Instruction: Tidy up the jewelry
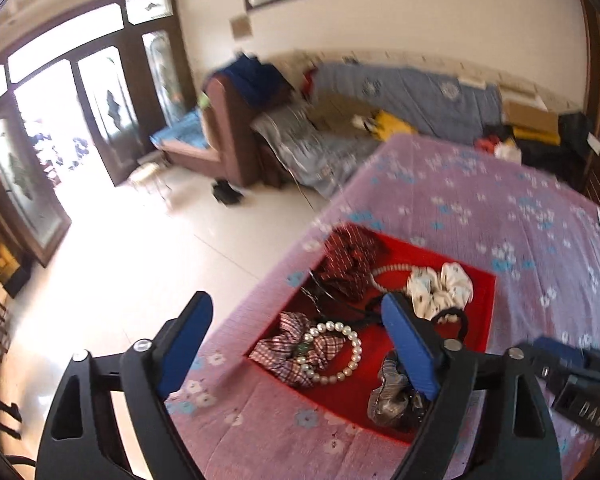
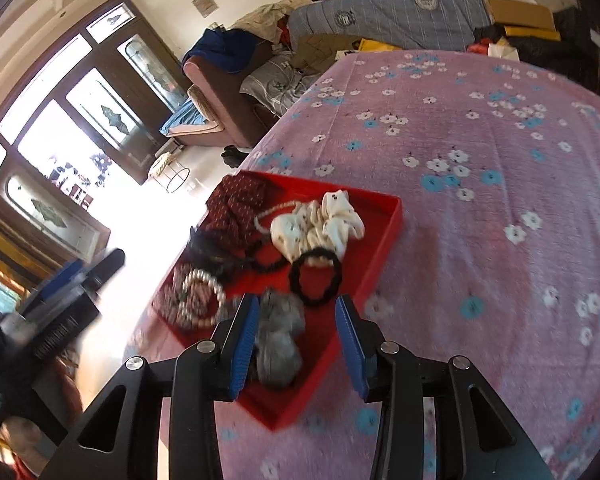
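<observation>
A red tray sits on the purple flowered cloth near the table's left edge. It holds a pearl bracelet on a plaid scrunchie, a white scrunchie, a dark red scrunchie, a pearl strand, a black hair tie and a grey scrunchie. My left gripper is open above the tray's near-left side. My right gripper is open, its jaws on either side of the grey scrunchie, above it.
The table is covered in purple cloth with flowers. The left gripper's body shows at the left of the right wrist view. Beyond the table are a tiled floor, a cluttered sofa, a stool and glass doors.
</observation>
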A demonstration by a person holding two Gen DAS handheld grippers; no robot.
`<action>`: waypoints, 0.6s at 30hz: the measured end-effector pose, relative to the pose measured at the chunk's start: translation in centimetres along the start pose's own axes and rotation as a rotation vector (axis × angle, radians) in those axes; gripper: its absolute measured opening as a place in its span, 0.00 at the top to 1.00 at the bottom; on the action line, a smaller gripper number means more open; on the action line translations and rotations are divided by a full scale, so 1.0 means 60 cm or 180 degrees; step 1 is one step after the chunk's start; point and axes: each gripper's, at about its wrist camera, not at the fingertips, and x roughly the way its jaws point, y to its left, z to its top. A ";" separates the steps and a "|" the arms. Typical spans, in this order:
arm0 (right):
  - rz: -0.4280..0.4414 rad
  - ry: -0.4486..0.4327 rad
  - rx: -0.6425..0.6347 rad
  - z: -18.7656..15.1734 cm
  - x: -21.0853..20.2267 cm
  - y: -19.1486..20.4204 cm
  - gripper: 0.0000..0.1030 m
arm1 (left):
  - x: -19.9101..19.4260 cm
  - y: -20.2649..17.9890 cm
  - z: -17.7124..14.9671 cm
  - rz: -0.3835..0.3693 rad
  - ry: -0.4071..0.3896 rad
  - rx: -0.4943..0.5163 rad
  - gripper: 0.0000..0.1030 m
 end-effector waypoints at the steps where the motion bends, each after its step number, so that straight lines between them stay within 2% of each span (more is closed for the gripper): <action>1: -0.0013 -0.0025 -0.0028 -0.006 -0.009 0.001 0.55 | -0.020 0.000 -0.001 0.0059 -0.0077 -0.0025 0.12; 3: -0.0021 -0.0074 -0.0080 -0.017 -0.026 0.004 0.52 | -0.050 -0.002 -0.003 0.0100 -0.0188 -0.0061 0.12; 8: -0.0024 -0.0147 -0.0180 -0.042 -0.059 0.015 0.50 | -0.106 -0.016 -0.009 0.0007 -0.0315 -0.0080 0.11; 14: -0.0189 -0.0241 -0.0331 -0.070 -0.091 0.034 0.46 | -0.131 -0.017 -0.025 -0.0153 -0.0192 -0.0151 0.10; 18: -0.0414 -0.0385 -0.0436 -0.086 -0.114 0.048 0.37 | -0.141 -0.018 -0.040 -0.0151 -0.0130 -0.0092 0.10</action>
